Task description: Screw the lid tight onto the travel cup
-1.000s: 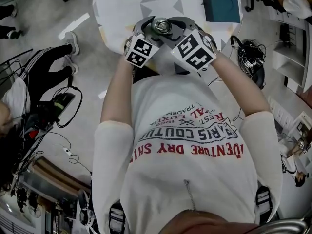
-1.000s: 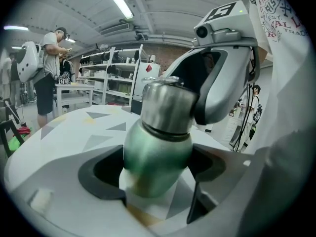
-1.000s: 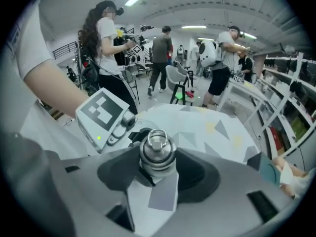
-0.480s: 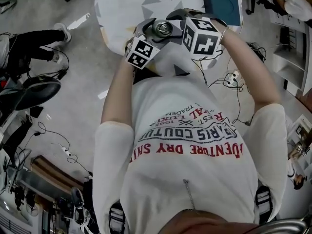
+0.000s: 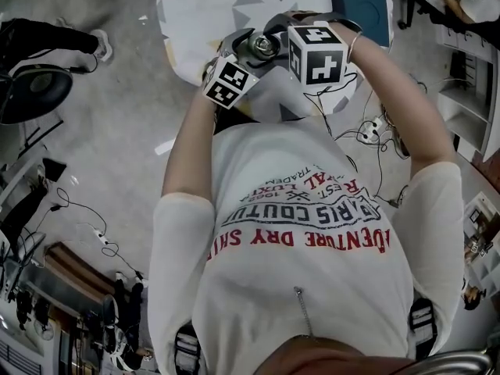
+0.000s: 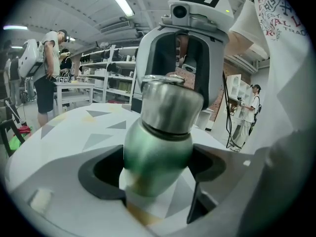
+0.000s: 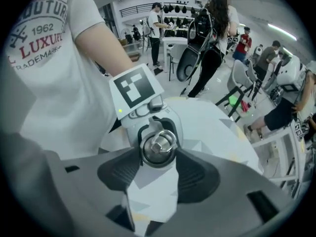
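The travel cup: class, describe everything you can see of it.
The green metal travel cup has a rounded shoulder and a shiny silver screw lid topped by a small metal ring. It stands roughly upright over the white table with grey triangles; whether it rests there cannot be told, as its base is hidden. The left tongs clamp its green body. The right tongs, whose jaws have just been closing, grip the lid from above.
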`<state>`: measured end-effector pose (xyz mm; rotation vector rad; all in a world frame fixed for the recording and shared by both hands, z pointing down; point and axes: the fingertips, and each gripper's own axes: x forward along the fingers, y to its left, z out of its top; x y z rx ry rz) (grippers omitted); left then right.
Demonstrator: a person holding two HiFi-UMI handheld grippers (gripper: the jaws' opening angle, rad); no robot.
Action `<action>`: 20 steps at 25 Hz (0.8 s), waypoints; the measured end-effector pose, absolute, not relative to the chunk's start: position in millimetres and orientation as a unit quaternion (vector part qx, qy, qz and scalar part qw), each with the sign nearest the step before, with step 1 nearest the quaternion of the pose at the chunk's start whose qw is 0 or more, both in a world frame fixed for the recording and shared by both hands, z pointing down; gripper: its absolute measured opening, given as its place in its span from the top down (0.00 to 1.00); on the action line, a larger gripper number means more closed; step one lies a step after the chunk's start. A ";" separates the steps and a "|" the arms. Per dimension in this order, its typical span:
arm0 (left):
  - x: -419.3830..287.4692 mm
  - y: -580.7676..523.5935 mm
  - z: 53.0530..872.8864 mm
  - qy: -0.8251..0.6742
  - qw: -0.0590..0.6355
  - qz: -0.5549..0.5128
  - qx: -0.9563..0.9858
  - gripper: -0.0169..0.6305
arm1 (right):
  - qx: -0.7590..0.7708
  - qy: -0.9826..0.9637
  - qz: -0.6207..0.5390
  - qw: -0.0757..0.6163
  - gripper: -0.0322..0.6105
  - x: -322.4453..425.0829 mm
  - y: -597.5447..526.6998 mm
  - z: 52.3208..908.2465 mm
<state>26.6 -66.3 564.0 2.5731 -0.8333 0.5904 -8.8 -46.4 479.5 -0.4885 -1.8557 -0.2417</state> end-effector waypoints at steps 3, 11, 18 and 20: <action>26.4 -65.6 565.2 -0.295 0.186 0.212 0.913 0.36 | -0.185 -0.802 -0.086 0.562 0.58 -9.2 -46.8 480.0; 27.6 -65.1 563.7 -0.295 0.181 0.211 0.914 0.36 | 0.013 -0.852 0.024 0.523 0.58 -7.8 -51.8 477.5; 28.7 -63.9 567.9 -0.286 0.172 0.225 0.916 0.36 | 0.184 -0.842 0.099 0.498 0.58 -5.0 -57.6 480.2; 29.0 -64.0 570.1 -0.286 0.172 0.226 0.915 0.36 | 0.206 -0.838 0.112 0.492 0.58 -4.6 -58.2 482.8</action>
